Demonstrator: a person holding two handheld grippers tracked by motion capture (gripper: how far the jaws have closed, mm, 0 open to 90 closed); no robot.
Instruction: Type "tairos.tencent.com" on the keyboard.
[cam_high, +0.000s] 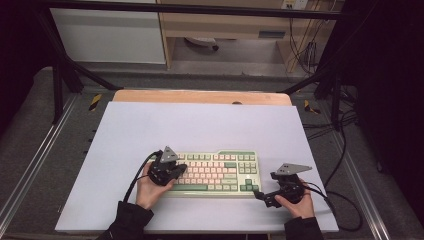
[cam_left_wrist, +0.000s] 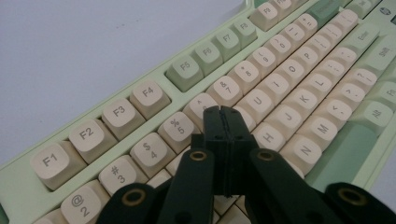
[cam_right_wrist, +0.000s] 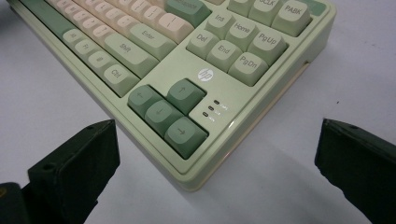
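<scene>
White mat bears hp keyboard (cam_right_wrist: 205, 74) (left gripper (cam_left_wrist: 226, 112) closed, right gripper (cam_right_wrist: 215, 154) spread).

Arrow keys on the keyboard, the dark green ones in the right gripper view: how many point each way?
On the keyboard:
Up arrow key: 1
Left arrow key: 1
Down arrow key: 1
Right arrow key: 1
Total: 4

Black tools (cam_high: 172, 172), grey plates, dark sleeves (cam_high: 131, 216).
</scene>
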